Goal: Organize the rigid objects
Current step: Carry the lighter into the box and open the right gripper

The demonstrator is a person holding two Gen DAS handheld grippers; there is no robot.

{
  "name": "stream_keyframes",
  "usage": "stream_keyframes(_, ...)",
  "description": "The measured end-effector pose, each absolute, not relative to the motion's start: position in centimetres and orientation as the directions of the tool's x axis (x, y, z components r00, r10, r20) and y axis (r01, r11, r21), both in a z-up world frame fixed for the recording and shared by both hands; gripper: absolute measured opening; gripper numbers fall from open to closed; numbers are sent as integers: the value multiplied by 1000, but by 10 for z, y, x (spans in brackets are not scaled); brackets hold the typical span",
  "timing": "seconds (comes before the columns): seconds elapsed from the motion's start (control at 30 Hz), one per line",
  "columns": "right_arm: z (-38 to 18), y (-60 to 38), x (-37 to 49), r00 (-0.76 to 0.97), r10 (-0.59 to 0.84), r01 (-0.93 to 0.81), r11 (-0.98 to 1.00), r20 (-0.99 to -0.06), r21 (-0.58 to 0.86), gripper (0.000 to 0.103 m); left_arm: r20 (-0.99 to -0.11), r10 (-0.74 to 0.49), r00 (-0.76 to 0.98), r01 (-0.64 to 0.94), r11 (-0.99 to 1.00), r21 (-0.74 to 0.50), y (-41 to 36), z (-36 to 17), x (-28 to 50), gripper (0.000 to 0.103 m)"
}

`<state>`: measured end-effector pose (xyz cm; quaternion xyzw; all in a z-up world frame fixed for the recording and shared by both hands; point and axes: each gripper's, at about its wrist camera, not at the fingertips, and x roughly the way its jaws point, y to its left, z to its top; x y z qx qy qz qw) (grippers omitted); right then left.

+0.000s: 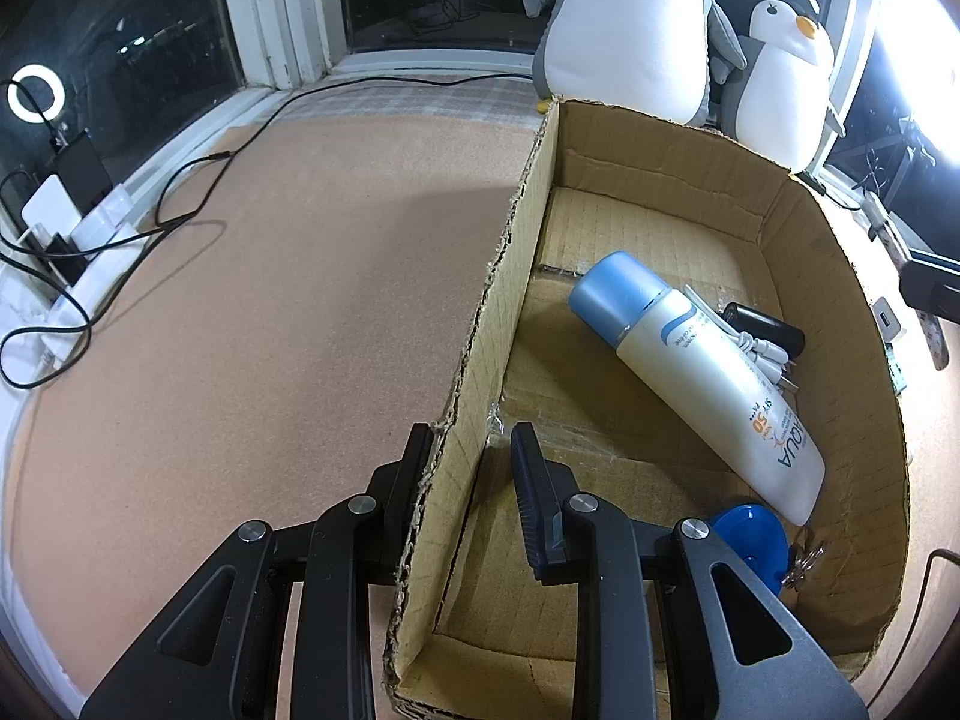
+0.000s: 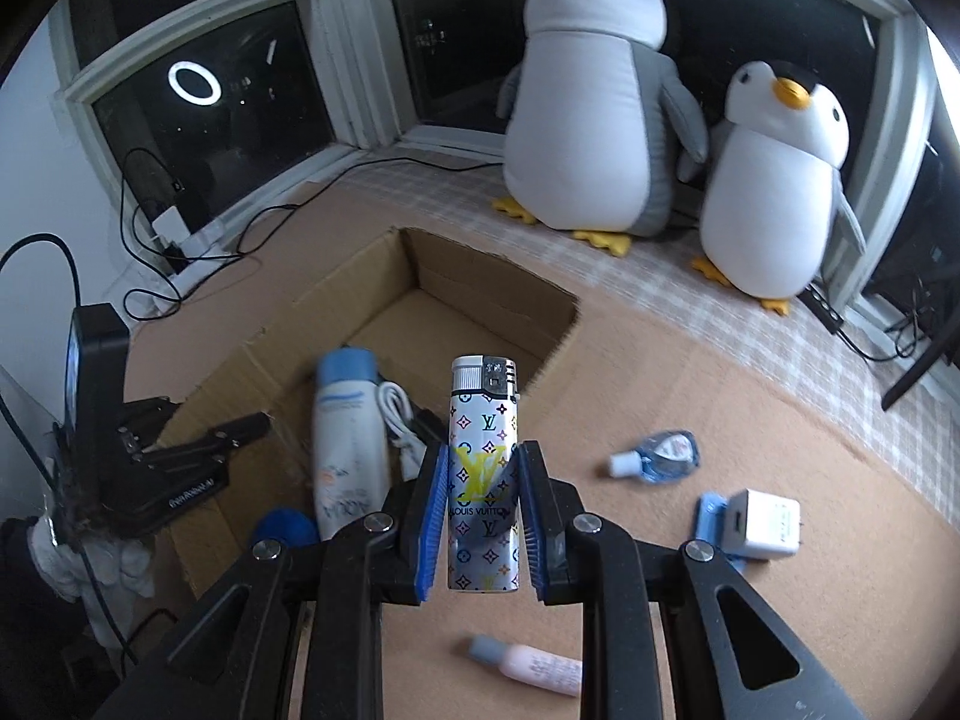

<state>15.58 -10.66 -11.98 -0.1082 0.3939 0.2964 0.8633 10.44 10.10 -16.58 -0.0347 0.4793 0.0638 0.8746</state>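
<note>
**Cardboard box held at the wall, lighter gripped beside it**

Cardboard makes up the open box (image 1: pixel 690 222), which fills the right half of the left wrist view. The left claw (image 1: pixel 474 456) straddles the box's near side wall at lower centre, one finger outside and one inside; there is a gap between the inner finger and the wall, so I cannot tell whether it is clenched. Inside the box a white bottle with a blue cap (image 1: pixel 696 372) lies on its side at centre right, with a white cable (image 1: pixel 744 342) and a dark object just behind it, and a blue disc (image 1: pixel 750 540) in the lower right corner.

In the right wrist view the right claw (image 2: pixel 483 510) is clenched on a patterned lighter (image 2: pixel 485 474), held upright at centre frame, metal top uppermost. On the pinkish worktop (image 2: pixel 750 630), right of the claw, lie a small clear blue bottle (image 2: pixel 657 455) and a white charger plug (image 2: pixel 759 525). A pink bottle (image 2: pixel 531 669) lies at bottom centre. Two plush penguins (image 2: pixel 591 96) stand by the window at the upper right.
</note>
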Motion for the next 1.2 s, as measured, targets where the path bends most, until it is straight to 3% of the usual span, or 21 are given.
stream_keyframes(0.87, -133, -45, 159, 482, 445, -656, 754, -755, 25, 21, -843, 81, 532, -147, 989, 2, 101, -165, 105, 25)
stream_keyframes(1.0, -129, -44, 157, 498, 450, -656, 754, -742, 16, 38, -843, 81, 532, -148, 989, 2, 101, -165, 105, 25)
stream_keyframes(1.2, -126, -46, 154, 501, 451, -655, 755, -739, 16, 39, -843, 85, 531, -152, 988, 5, 101, -165, 105, 25)
